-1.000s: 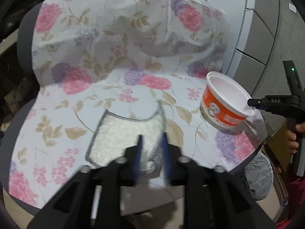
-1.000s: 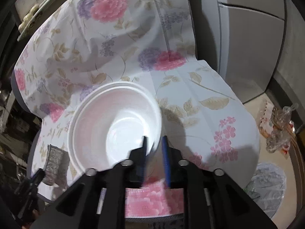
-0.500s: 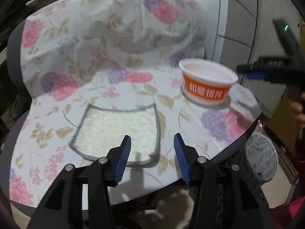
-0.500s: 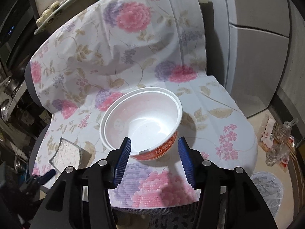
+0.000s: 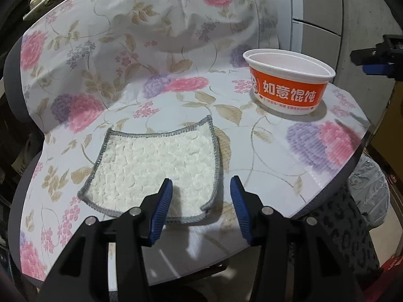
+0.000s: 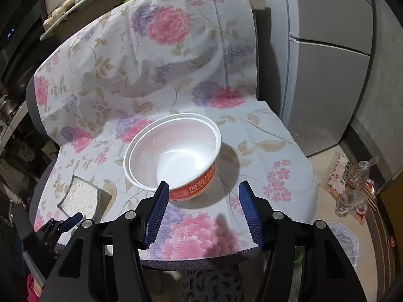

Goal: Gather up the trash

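Empty bowl (image 6: 173, 156) and cloth (image 5: 156, 168) on floral-covered seat (image 5: 277, 151), possibly a chair.
Left tool (image 5: 201, 196) and right tool (image 6: 201, 201): jaws apart, holding nothing.

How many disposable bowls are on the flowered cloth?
1. The orange-and-white bowl stands upright and empty on the flowered cloth, just ahead of the open right gripper and to the right of the white rag. No other bowl is visible.

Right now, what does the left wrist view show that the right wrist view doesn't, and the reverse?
Left wrist only: the whole white cloth and the bowl's full orange label.
Right wrist only: the bowl's empty inside, the fridge, and bagged items on the floor.
Both: the bowl, the floral cover, and both open grippers, left and right.
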The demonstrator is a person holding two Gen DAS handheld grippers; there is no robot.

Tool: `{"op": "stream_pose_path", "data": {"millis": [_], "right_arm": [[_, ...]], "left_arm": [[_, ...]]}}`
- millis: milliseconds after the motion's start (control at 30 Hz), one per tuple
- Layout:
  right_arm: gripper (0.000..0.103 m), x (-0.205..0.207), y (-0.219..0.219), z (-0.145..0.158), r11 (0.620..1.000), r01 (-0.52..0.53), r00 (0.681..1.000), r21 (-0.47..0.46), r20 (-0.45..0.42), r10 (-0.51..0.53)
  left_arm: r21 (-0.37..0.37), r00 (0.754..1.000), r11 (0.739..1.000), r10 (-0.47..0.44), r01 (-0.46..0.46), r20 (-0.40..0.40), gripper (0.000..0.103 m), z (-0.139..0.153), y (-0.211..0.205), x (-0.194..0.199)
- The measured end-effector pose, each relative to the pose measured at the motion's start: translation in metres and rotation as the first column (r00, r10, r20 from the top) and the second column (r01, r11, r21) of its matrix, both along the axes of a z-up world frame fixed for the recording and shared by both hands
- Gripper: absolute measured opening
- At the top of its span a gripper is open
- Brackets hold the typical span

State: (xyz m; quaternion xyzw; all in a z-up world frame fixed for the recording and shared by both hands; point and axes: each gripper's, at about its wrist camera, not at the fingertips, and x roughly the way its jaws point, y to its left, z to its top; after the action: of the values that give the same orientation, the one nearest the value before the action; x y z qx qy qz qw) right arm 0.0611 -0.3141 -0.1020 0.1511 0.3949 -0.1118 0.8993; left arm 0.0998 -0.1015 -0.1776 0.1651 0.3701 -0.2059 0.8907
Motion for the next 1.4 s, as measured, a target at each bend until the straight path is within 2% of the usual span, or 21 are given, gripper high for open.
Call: {"op": "stream_pose_path", "data": {"millis": [167, 533, 667, 733, 767, 800, 867, 900, 933, 1033, 1167, 1233, 1267, 1400], "right_arm": [[0.061, -0.002, 0.0, 0.002, 1.0, -0.008, 1.0, 0.004, 0.008, 0.008], [0.061, 0.001, -0.011, -0.007, 0.999, 0.001, 1.0, 0.043, 0.006, -0.001], [0.061, 0.008, -0.016, -0.015, 0.998, -0.007, 1.0, 0.069, 0.0, 0.007], [0.061, 0.011, -0.019, -0.019, 0.997, -0.005, 1.0, 0.079, 0.001, 0.005], [0.061, 0.013, -0.021, -0.021, 0.996, -0.004, 1.0, 0.086, 0.005, 0.003], [0.061, 0.014, -0.023, -0.022, 0.996, -0.003, 1.0, 0.09, 0.005, 0.003], [0.061, 0.023, -0.025, -0.025, 0.996, -0.003, 1.0, 0.087, 0.006, 0.002], [0.059, 0.027, -0.025, -0.026, 0.997, -0.002, 1.0, 0.077, 0.003, 0.001], [0.051, 0.033, -0.025, -0.028, 0.999, 0.008, 1.0, 0.052, 0.003, -0.009], [0.038, 0.047, -0.024, -0.03, 0.999, 0.038, 0.999, 0.013, 0.014, -0.038], [0.033, 0.066, -0.031, -0.037, 0.998, 0.067, 0.998, 0.0, 0.002, -0.067], [0.014, 0.072, -0.033, -0.041, 0.997, 0.074, 0.997, 0.013, -0.007, -0.074], [0.011, 0.073, -0.034, -0.041, 0.997, 0.073, 0.997, 0.022, -0.008, -0.073], [0.006, 0.063, -0.03, -0.03, 0.996, 0.071, 0.996, 0.05, 0.057, -0.074]], "left_arm": [[0.006, 0.999, 1.0, 0.03, -0.03, -0.02, 0.046, -0.005, 0.005, 0.008], [-0.034, 0.998, 0.998, 0.054, -0.055, -0.045, 0.044, -0.004, 0.015, 0.017], [-0.048, 0.997, 0.997, 0.062, -0.065, -0.054, 0.034, -0.004, 0.016, 0.02], [-0.065, 0.996, 0.995, 0.068, -0.072, -0.062, 0.022, -0.003, 0.018, 0.022], [-0.081, 0.995, 0.994, 0.07, -0.075, -0.067, 0.01, 0.0, 0.02, 0.023], [-0.094, 0.995, 0.992, 0.076, -0.082, -0.065, 0.003, 0.003, 0.022, 0.023], [-0.123, 0.996, 0.988, 0.086, -0.09, -0.04, 0.002, 0.013, 0.025, 0.02], [-0.137, 0.995, 0.986, 0.09, -0.094, -0.034, 0.002, 0.017, 0.026, 0.02], [-0.161, 0.995, 0.982, 0.098, -0.102, -0.031, 0.002, 0.024, 0.029, 0.02], [-0.207, 0.993, 0.971, 0.119, -0.121, -0.023, 0.002, 0.041, 0.033, 0.023], [-0.248, 0.991, 0.96, 0.135, -0.133, -0.011, 0.002, 0.059, 0.037, 0.023], [-0.265, 0.989, 0.954, 0.145, -0.14, -0.004, 0.002, 0.067, 0.039, 0.022], [-0.271, 0.989, 0.952, 0.151, -0.145, 0.0, 0.002, 0.07, 0.039, 0.022], [-0.281, 0.987, 0.948, 0.161, -0.148, 0.023, 0.002, 0.08, 0.039, 0.019]]}}
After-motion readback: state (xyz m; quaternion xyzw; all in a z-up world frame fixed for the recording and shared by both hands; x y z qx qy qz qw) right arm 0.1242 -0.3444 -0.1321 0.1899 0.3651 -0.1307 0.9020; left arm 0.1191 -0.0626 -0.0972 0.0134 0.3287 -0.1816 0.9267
